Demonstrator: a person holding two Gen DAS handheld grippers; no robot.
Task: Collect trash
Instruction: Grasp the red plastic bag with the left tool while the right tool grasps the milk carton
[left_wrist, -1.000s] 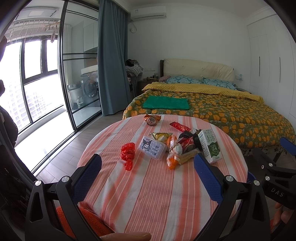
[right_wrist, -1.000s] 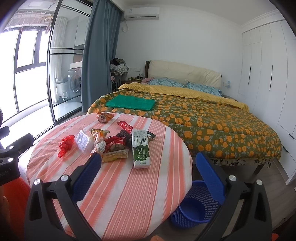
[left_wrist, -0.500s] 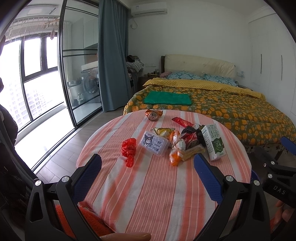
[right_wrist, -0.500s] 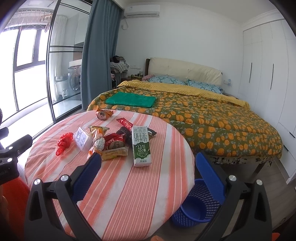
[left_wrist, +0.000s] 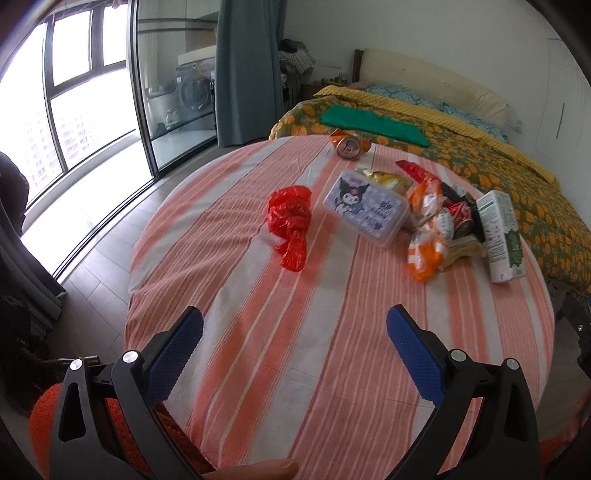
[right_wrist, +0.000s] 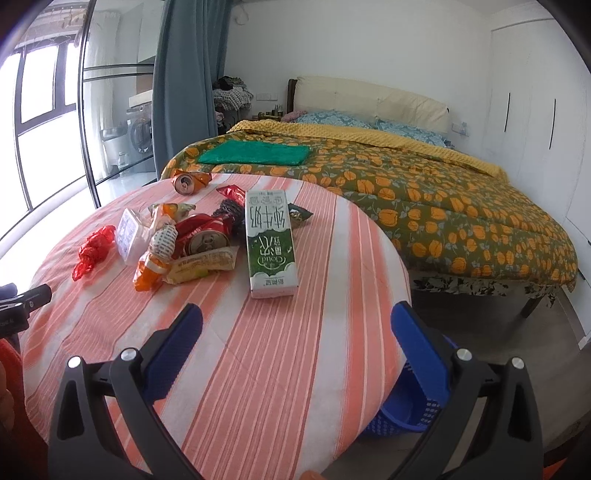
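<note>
Milk carton (right_wrist: 271, 242) lying flat on the table: large Chinese characters "纯牛奶", seen upside down. Other print on it too small to read. Plastic box (left_wrist: 365, 206): cartoon character, text illegible.

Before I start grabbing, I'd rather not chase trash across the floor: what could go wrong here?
The can lies on its side near the table's far edge, so a nudge might roll it off. The wrappers overlap in one heap, so a pinch may drag neighbours. The blue basket sits low beside the table, partly hidden, so drops could miss.

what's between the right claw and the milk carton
Only bare striped tablecloth lies between the open right claw and the milk carton, as the right wrist view shows.
</note>
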